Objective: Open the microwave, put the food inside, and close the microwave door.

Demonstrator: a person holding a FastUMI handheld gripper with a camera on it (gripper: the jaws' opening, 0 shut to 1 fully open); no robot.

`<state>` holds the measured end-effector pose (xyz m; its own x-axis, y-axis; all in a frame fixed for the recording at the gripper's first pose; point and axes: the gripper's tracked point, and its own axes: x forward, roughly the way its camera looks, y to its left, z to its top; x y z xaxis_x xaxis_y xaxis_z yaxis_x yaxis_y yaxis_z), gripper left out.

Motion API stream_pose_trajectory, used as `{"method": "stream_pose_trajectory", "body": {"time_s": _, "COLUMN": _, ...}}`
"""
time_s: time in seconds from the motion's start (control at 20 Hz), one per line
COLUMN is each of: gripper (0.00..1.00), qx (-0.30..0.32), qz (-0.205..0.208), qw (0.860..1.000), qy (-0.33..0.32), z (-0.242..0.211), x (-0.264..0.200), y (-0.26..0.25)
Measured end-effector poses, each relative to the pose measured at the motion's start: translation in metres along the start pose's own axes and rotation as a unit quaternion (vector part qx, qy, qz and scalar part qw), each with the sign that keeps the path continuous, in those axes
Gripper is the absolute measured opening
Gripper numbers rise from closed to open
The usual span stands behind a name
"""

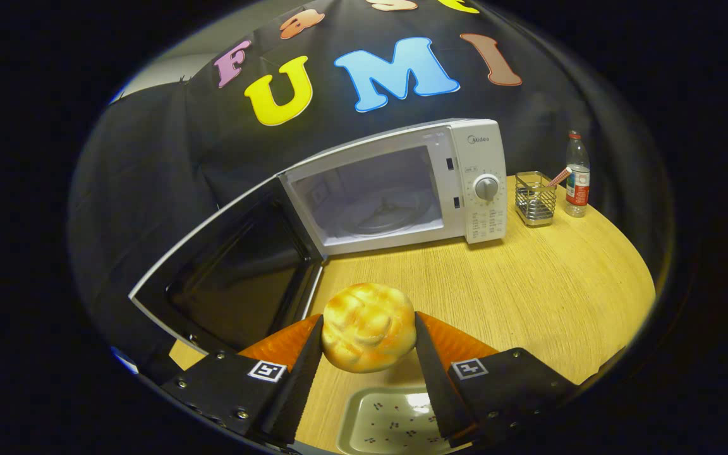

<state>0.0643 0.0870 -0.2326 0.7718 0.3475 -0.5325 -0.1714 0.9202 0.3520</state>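
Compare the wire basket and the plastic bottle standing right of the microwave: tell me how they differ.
The wire basket is a low, boxy metal mesh, open on top, with a striped stick leaning out of it; the plastic bottle is tall, slim and clear, closed with a red cap and wrapped in a label. The basket stands nearer the microwave, the bottle beyond it. Both stand upright on the wooden table, far beyond the gripper, which holds the bun.
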Motion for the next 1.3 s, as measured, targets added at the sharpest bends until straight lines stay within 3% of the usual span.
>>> {"method": "stream_pose_trajectory", "body": {"time_s": 0.55, "gripper": 0.8, "qx": 0.02, "qz": 0.039, "qw": 0.996, "qy": -0.078, "z": 0.074, "x": 0.066, "y": 0.018}}
{"method": "stream_pose_trajectory", "body": {"time_s": 1.3, "gripper": 0.8, "qx": 0.141, "qz": 0.036, "qw": 0.986, "qy": -0.086, "z": 0.096, "x": 0.178, "y": 0.003}}
